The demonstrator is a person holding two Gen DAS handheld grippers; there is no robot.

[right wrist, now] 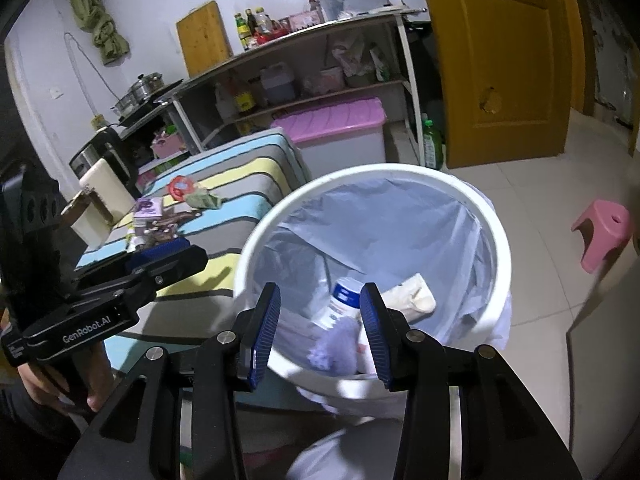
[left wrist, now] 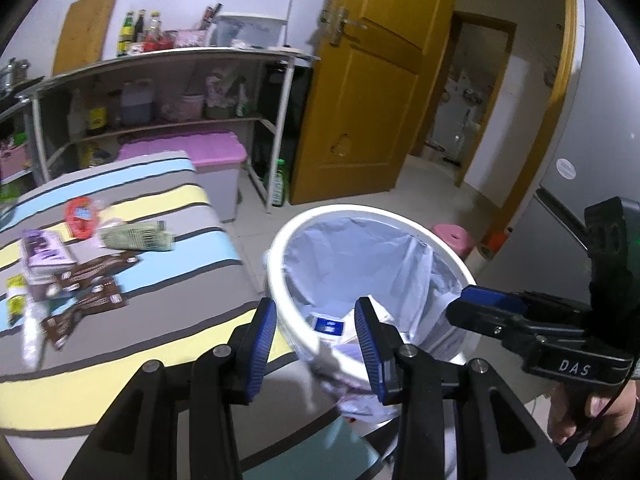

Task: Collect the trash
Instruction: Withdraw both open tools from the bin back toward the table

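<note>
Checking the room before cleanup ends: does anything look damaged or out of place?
Yes. The yellow door has a chipped, gouged patch in its lower panel. Wrappers and packets lie scattered on the striped table beside the lined bin.

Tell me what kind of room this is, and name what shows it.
Probably a small home kitchen or utility room: an open shelf unit with sauce bottles and a cutting board, steel pots on a side stand, and a lined white trash bin on the tile floor.
</note>
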